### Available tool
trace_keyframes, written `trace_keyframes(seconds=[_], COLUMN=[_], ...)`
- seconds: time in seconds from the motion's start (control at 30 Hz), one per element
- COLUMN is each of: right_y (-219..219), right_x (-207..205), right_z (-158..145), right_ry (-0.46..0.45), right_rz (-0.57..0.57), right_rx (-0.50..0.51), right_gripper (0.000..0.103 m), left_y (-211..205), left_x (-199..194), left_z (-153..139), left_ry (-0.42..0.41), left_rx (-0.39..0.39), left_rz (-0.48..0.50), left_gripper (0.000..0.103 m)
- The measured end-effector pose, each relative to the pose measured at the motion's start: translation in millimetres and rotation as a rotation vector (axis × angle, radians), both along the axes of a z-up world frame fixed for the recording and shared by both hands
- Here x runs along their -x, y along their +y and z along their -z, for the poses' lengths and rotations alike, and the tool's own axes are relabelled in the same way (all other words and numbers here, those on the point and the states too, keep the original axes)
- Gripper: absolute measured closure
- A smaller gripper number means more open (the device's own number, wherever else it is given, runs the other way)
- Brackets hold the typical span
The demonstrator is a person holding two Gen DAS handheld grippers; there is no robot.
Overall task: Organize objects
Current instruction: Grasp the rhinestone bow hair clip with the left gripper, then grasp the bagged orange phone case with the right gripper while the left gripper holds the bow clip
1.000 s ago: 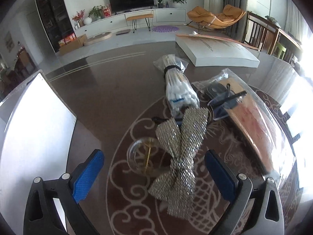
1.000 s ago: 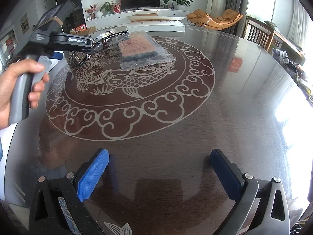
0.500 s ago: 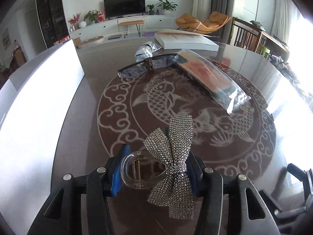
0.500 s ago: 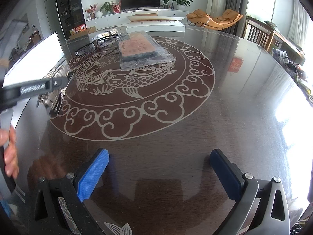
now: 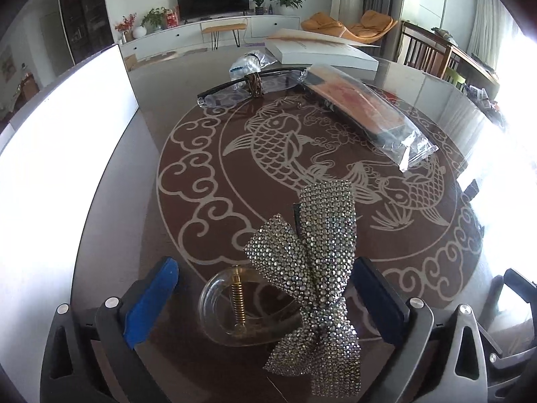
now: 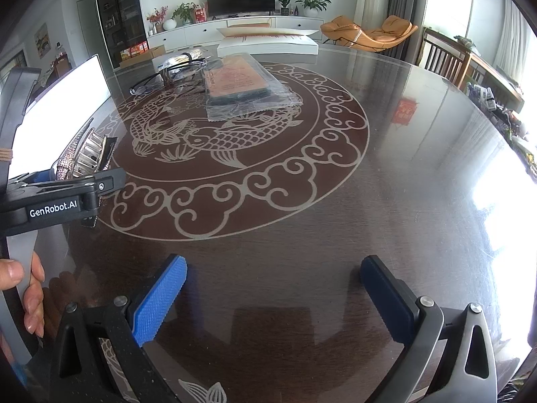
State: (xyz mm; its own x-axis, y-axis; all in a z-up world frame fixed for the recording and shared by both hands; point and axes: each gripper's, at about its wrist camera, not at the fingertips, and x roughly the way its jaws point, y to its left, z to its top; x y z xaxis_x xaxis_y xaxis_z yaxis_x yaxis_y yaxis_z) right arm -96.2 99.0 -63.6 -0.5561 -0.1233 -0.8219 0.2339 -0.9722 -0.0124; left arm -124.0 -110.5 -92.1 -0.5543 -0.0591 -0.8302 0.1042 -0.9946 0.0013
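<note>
A rhinestone bow hair clip (image 5: 312,265) with a clear claw and brass spring lies on the dark table (image 5: 208,154) between the fingers of my left gripper (image 5: 265,285), which is open around it and not touching. The clip also shows in the right wrist view (image 6: 84,154) at the far left, beside the left gripper body. My right gripper (image 6: 273,288) is open and empty above the table's near part. Black glasses (image 5: 248,84), a clear-wrapped flat packet (image 5: 362,107) and a bag of cotton swabs (image 5: 245,63) lie at the far side.
A white panel (image 5: 67,141) stands along the table's left edge. A white flat box (image 5: 319,52) lies at the table's far edge. A wooden chair (image 6: 446,57) stands at the right. The table top carries a fish pattern.
My left gripper, shut on the hair clip half a second ago, has opened and the clip now lies free between its fingers. The right gripper has not moved.
</note>
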Motion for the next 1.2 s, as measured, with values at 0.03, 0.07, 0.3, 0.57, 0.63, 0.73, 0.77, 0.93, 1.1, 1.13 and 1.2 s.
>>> trace_keyframes(seconds=[0.03,0.07,0.3,0.57,0.63,0.73,0.77,0.93,1.1,1.13,1.2], right_y=[0.0,-0.1,0.0,0.1,1.7,10.2,14.5,31.0,28.1,24.4,15.0], right_x=[0.0,-0.1,-0.2,-1.1,-1.5,-5.5,-6.6,21.3,103.2,121.0,155.9], right_z=[0.1,0.1,0.1,-0.1,-0.6,-7.7,-12.4,-45.4,-66.0,-66.3,-61.2], right_ry=[0.0,0.0,0.0,0.0,0.001,0.04,0.058,0.091,0.057,0.047,0.009], right_rz=[0.0,0.0,-0.001,-0.003,-0.002,0.034,0.051,0.076,0.031,0.023,0.01], right_rx=[0.0,0.0,0.002,0.002,0.01,0.042,0.056,0.154,0.163,0.151,0.134], right_gripper=[0.0,0.0,0.0,0.0,0.0,0.0,0.0,0.0,0.0,0.0,0.0], left_y=[-0.1,-0.2,-0.2,-6.9,-6.9,-7.0,-7.0,-7.0,-7.0,-7.0,-7.2], left_x=[-0.3,-0.4,-1.0,-0.5,-0.5,-0.5,-0.4,-0.3,-0.2,-0.2,-0.2], left_z=[-0.1,-0.4,-1.7,-2.2,-2.1,-2.0,-2.0,-1.9,-1.8,-1.8,-1.7], left_ry=[0.001,0.001,-0.006,-0.001,0.0,0.0,0.0,0.0,0.001,0.001,0.001], left_rx=[-0.001,-0.001,0.003,0.0,-0.001,-0.001,0.0,0.0,0.0,0.0,-0.001], left_rz=[-0.001,-0.001,0.014,0.003,0.003,0.003,0.003,0.003,0.002,0.002,0.002], left_gripper=[0.0,0.0,0.0,0.0,0.0,0.0,0.0,0.0,0.0,0.0,0.0])
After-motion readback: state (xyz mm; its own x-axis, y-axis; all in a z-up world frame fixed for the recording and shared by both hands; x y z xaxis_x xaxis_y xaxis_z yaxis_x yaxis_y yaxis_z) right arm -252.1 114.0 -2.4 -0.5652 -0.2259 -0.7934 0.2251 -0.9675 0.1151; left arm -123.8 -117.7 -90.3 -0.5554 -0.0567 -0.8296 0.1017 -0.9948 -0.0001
